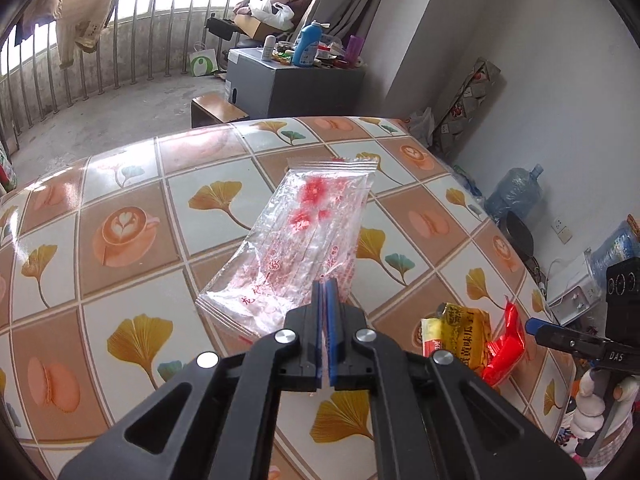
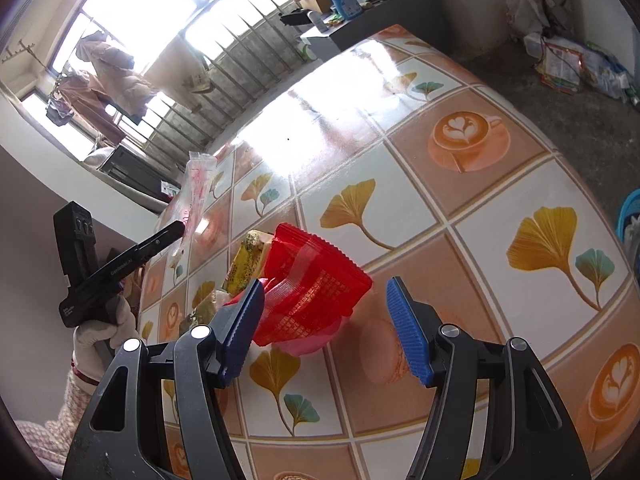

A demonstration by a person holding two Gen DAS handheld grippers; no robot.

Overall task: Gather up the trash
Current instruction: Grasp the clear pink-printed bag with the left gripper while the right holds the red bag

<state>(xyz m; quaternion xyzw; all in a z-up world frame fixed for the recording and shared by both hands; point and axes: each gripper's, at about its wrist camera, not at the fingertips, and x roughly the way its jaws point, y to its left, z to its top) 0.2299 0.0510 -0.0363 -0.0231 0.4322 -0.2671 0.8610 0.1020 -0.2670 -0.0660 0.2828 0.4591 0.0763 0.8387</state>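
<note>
Holding a clear plastic wrapper [image 1: 306, 236] printed in red, our left gripper [image 1: 325, 292] has its blue pads pressed together on the wrapper's near edge; the wrapper slants away from the pads over the table [image 1: 132, 184], and we cannot tell whether its far end rests there. Our right gripper [image 2: 326, 320] stands with its fingers spread wide, nothing between them, and a crumpled red wrapper [image 2: 316, 284] lies on the table just ahead, nearer the left-hand pad [image 2: 240, 328]. Touching the red wrapper on its far side is a yellow snack packet [image 2: 246, 260]. We see the tablecloth patterned with ginkgo leaves and coffee cups. Beyond the table, a grey cabinet [image 1: 294, 84] carries a blue bottle [image 1: 307, 45].
</note>
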